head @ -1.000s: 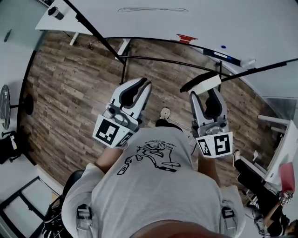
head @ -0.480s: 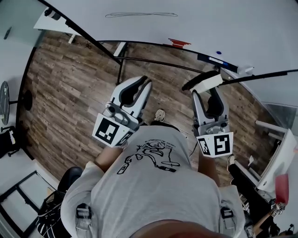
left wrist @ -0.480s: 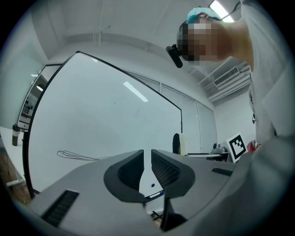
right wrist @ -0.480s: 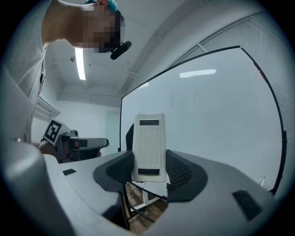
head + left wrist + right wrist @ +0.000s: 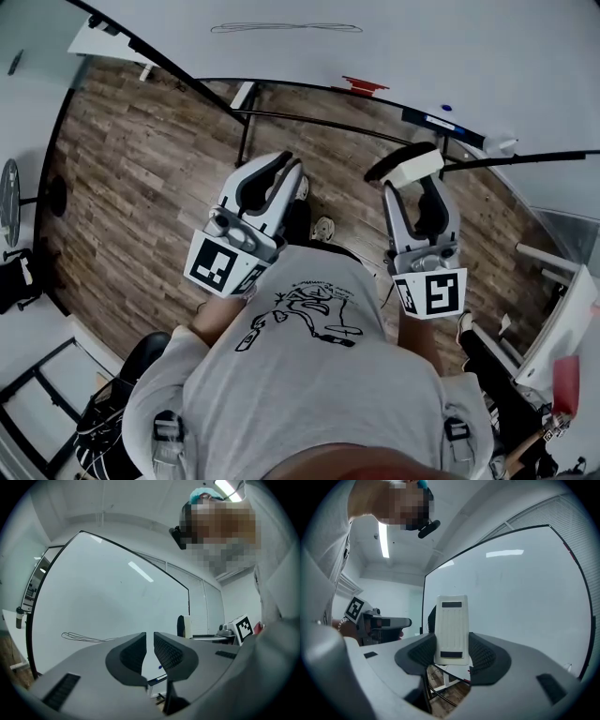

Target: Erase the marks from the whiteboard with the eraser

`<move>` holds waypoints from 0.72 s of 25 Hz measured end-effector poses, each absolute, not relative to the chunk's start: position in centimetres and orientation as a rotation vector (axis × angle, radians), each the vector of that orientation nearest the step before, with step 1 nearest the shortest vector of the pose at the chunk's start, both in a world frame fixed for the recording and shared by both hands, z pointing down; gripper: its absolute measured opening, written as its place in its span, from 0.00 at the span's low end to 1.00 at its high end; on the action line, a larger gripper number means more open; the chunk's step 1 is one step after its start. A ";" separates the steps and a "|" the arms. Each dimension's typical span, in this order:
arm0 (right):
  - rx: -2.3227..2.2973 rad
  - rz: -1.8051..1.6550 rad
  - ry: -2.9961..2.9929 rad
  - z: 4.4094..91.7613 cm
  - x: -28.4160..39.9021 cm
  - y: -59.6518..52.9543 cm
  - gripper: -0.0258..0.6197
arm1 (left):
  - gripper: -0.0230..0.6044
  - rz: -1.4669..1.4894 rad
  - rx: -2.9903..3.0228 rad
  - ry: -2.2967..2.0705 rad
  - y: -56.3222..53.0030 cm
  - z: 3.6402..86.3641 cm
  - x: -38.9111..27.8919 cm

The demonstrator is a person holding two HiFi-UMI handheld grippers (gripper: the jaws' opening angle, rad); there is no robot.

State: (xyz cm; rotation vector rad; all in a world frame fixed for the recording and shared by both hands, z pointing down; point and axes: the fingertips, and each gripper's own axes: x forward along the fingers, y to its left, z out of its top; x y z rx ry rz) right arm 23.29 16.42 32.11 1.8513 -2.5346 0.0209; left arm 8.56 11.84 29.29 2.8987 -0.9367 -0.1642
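Clamping the eraser point(image 5: 452, 625) by its two long sides, my right gripper point(image 5: 452, 645) holds it upright. Its ribbed white back faces the camera and most of its length stands above the jaws. From the head view the eraser point(image 5: 408, 167) pokes out past the tips of the right gripper point(image 5: 415, 192), dark felt face turned toward the board. My left gripper point(image 5: 149, 644) carries nothing, and its jaws are drawn in to a thin slit. It hangs beside the right one, the left gripper point(image 5: 287, 167) aimed the same way.

Ahead stands the whiteboard point(image 5: 520, 602), and the eraser is not touching it. The mark I can make out is a thin looping scribble point(image 5: 286, 28), well apart from the eraser, up and toward my left. It also shows low on the whiteboard point(image 5: 108, 602) in the left gripper view.

I judge this to be the approach, since no wiping has begun. Next I need to raise the right gripper across to the scribble, lay the felt flat against the surface and press while sweeping along the line.

Against a second ago, both grippers have edged forward toward the board's lower frame. The grip on the eraser is unchanged and the scribble looks untouched.
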 end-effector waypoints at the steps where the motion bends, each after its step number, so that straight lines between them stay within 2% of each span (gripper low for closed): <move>1: 1.848 0.016 -2.534 32.1 23.1 16.1 0.39 | 0.14 -0.167 2.896 -0.939 11.5 29.3 8.4; 18: 1.865 -0.261 -2.312 29.6 19.7 3.8 0.39 | 0.13 -0.214 2.908 -0.936 0.5 28.8 4.1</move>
